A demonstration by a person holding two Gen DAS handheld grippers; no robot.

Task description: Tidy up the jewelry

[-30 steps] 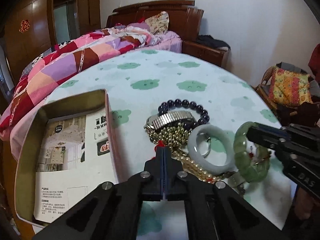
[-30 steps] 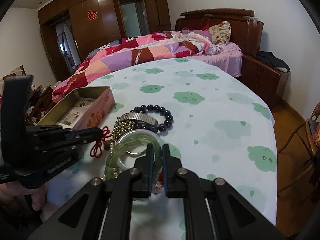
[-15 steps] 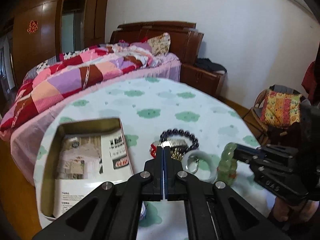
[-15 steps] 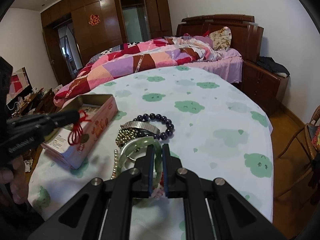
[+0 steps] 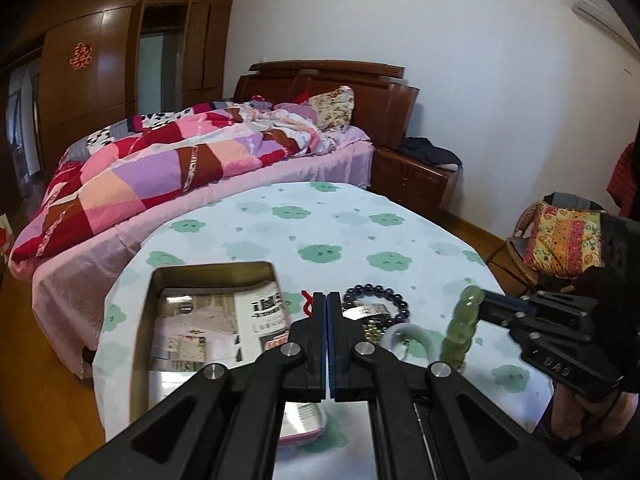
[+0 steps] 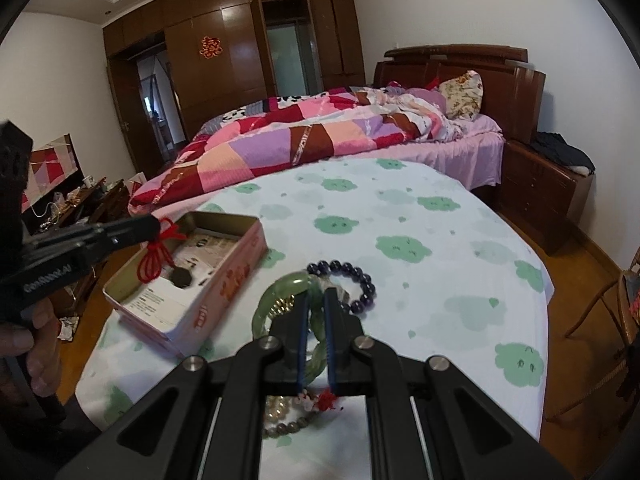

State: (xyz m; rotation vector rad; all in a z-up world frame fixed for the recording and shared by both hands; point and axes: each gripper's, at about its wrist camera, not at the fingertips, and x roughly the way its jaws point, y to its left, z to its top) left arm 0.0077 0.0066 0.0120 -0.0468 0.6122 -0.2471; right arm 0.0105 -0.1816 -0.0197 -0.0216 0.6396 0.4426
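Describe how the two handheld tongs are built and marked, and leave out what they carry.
Both are matte black linkage frames with silver round pivot bolts and triangular cut-outs in the arms. The left tongs and the right tongs each end in two slim flat fingers lined with blue ribbed pads. White embossed lettering runs along each side body, too blurred to read. No cables or sleeves show.

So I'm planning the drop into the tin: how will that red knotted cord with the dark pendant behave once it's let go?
The red knotted cord hangs limp from the shut left gripper, so it is probably floppy and will likely collapse into a heap. Its dark pendant dangles lowest over the tin, so it probably lands first and may swing.
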